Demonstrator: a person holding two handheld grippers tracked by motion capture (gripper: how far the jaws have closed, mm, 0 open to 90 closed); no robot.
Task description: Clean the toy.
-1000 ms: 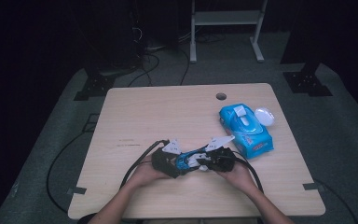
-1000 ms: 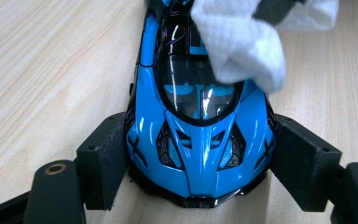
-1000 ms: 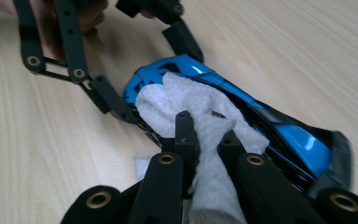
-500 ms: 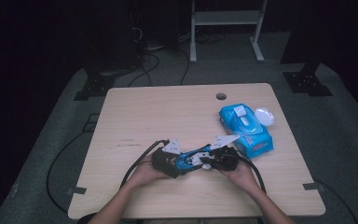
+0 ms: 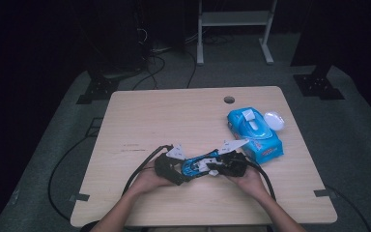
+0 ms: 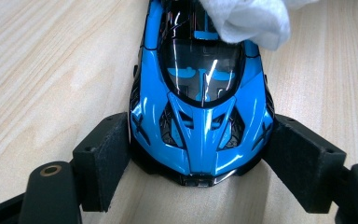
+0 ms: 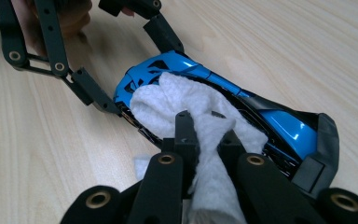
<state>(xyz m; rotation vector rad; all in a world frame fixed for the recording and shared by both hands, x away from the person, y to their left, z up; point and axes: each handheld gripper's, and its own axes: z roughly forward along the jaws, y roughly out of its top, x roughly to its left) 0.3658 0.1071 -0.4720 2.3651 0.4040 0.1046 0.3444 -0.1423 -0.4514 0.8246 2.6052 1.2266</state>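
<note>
On the wooden table [image 5: 140, 121]: one blue toy car [image 6: 200, 107], one white wipe [image 7: 186, 105], one blue wipes pack [image 5: 256, 133], what appears to be one white lid [image 5: 274, 120] beside it, and two handheld grippers, left gripper [image 5: 186, 171] and right gripper [image 5: 211, 170].

No readable text anywhere — print on blue wipes pack [image 5: 254, 131] too small and blurred to make out; toy car [image 6: 200, 98] carries black pattern, no letters.
</note>
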